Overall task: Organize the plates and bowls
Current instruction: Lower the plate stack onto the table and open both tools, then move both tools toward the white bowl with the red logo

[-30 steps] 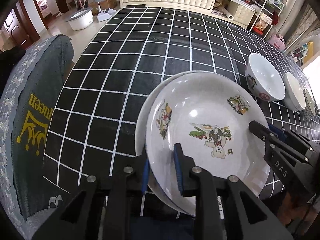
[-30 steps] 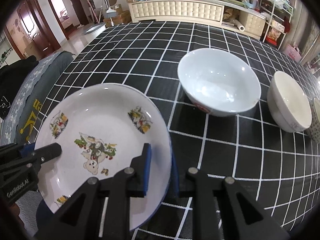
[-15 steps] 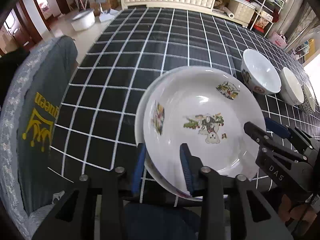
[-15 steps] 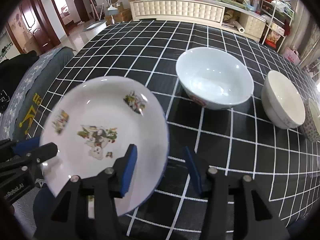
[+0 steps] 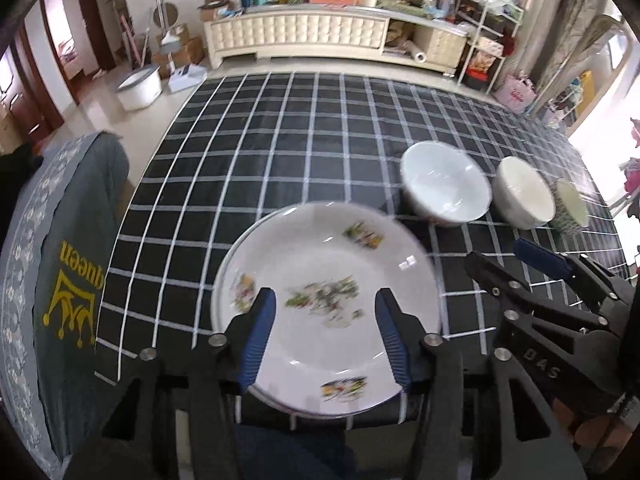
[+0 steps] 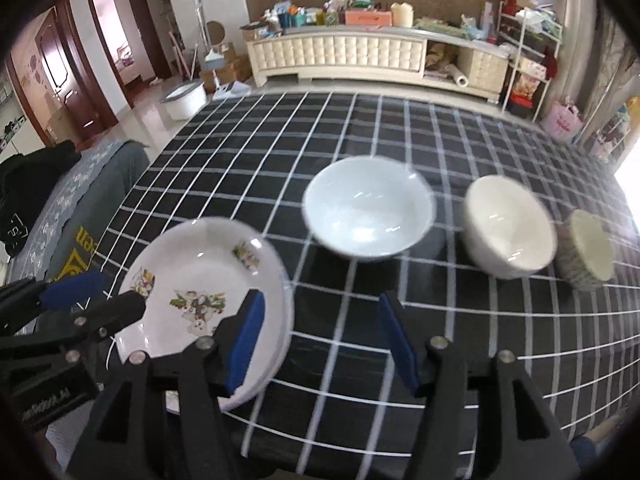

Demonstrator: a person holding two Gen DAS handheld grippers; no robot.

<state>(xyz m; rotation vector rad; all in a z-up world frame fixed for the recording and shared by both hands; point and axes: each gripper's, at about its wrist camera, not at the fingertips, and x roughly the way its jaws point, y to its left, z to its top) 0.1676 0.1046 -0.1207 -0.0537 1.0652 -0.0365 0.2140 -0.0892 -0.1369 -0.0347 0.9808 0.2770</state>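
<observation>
The black checked tablecloth [image 5: 280, 168] carries everything. The stacked cartoon plates [image 5: 320, 280] lie at its near edge. Right of the plates stand 3 bowls in a row: the white bowl [image 6: 368, 208], cream bowl [image 6: 508, 228], then patterned bowl [image 6: 588, 252]. Above the plates, the left gripper [image 5: 326, 328] and right gripper [image 6: 320, 336] are both opening, gripping nothing.

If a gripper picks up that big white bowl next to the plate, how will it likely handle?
The big white bowl looks glazed and shiny, so probably slippery to pads and breakable if dropped. It seems rigid, so a rim pinch should hold its shape. Its sides narrow toward the base, so a push high up may tip it.
</observation>
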